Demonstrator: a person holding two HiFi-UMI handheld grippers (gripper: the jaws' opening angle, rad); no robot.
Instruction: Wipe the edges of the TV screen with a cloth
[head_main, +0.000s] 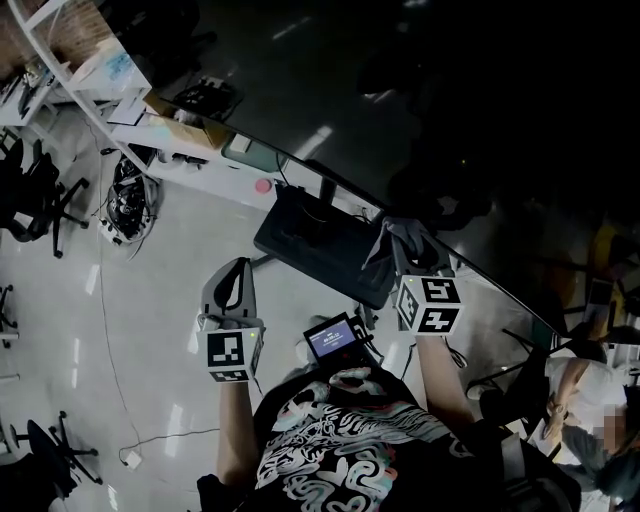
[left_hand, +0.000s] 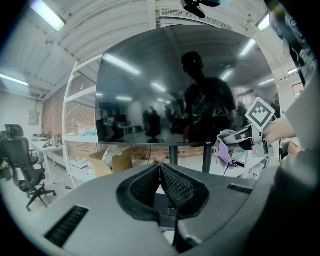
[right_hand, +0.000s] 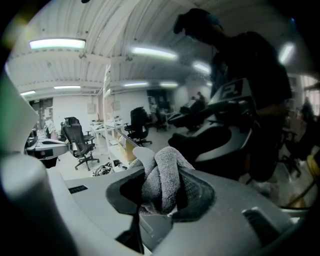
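The cloth (right_hand: 159, 186) is a grey, bunched towel, and you hold it clenched in the right tool (right_hand: 161, 167), with a fold sticking out past the jaw tips. In the head view the cloth (head_main: 398, 238) sits at the lower edge of the TV screen (head_main: 420, 110). In the left gripper view it is just under the bottom border, toward the right-hand corner of the TV screen (left_hand: 165, 85) (whether it actually touches cannot be confirmed).

The left tool (left_hand: 160, 166) is clenched on nothing, its pads meeting at the tips. It hangs well apart from the screen, above the floor (head_main: 150, 300) and beside the stand base (head_main: 320, 248).

Progress, as a judgement: you are working the lower edge. The glass shows only reflections, with no streak or mark that separates wiped from unwiped border. Treat the side edges and the top edge as not yet done.
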